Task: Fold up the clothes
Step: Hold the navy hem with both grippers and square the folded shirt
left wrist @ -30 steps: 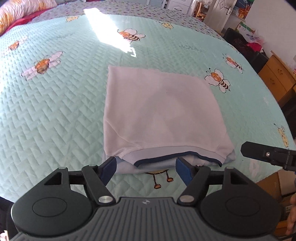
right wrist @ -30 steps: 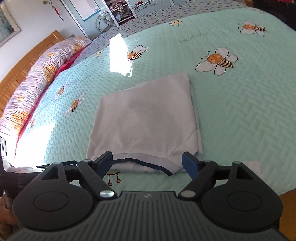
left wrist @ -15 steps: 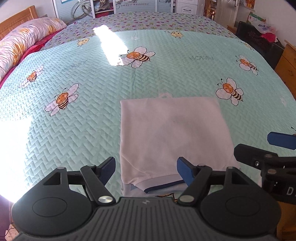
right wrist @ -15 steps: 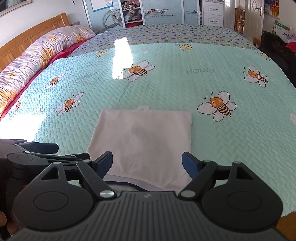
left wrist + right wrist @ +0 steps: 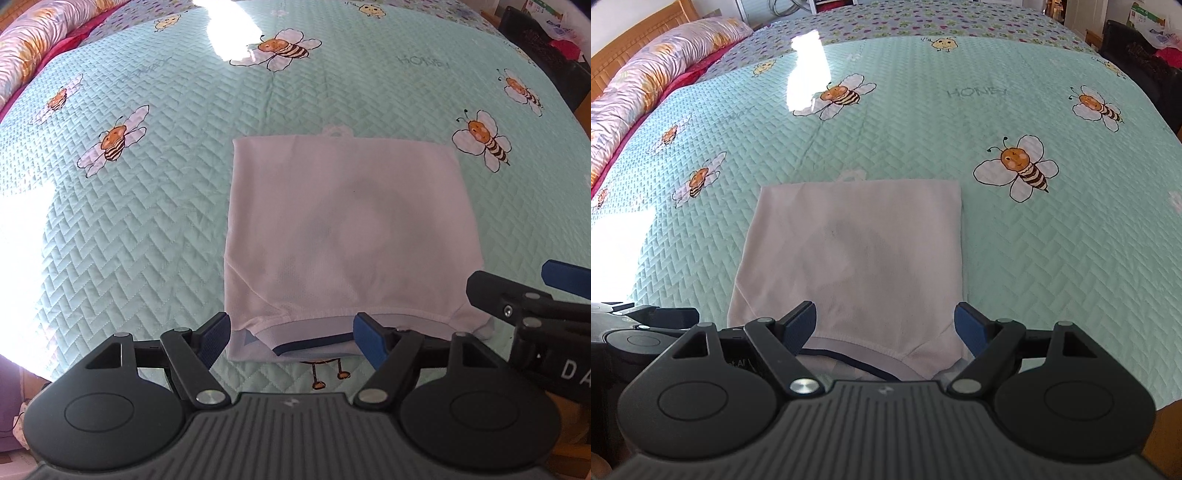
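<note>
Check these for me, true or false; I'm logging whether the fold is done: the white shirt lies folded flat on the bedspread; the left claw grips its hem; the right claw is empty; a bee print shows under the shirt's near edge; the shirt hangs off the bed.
1. The white folded shirt with navy trim lies flat on the mint quilted bee-print bedspread. True.
2. The left claw grips its hem. False: its jaws stand open, holding nothing.
3. The right claw is empty. True.
4. A bee print's legs show below the near edge. True.
5. The shirt hangs off the bed. False: it rests wholly on the bedspread.
</note>
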The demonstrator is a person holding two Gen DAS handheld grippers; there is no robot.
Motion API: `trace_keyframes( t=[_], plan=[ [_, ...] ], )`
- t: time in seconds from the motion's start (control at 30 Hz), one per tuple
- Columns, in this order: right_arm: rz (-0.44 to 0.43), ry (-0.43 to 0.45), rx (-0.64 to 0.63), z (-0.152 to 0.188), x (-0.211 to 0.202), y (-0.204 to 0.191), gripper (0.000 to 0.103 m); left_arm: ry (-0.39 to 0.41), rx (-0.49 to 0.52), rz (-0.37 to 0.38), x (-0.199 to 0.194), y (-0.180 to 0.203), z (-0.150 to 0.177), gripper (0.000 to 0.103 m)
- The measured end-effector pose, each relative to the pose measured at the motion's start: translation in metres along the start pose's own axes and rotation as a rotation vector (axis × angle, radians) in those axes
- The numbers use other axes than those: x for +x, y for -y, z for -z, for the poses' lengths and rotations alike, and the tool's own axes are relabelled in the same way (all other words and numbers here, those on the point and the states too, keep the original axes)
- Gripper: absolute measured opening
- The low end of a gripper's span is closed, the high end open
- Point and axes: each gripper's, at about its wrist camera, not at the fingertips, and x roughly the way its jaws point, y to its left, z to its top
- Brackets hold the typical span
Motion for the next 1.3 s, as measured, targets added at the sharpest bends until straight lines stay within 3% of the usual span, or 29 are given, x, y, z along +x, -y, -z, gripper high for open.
trace_keyframes(
  t=[0.67,1.3],
  plan=[
    [0.004,-0.077,-0.007,0.001,0.019,0.011,0.082,-0.107,0.004,-0.055,0.017,0.011,0.001,0.076],
    [0.002,-0.087,-0.016,0.003,0.021,0.002,0.082,-0.115,-0.017,-0.048,0.020,0.003,0.005,0.076]
  ],
)
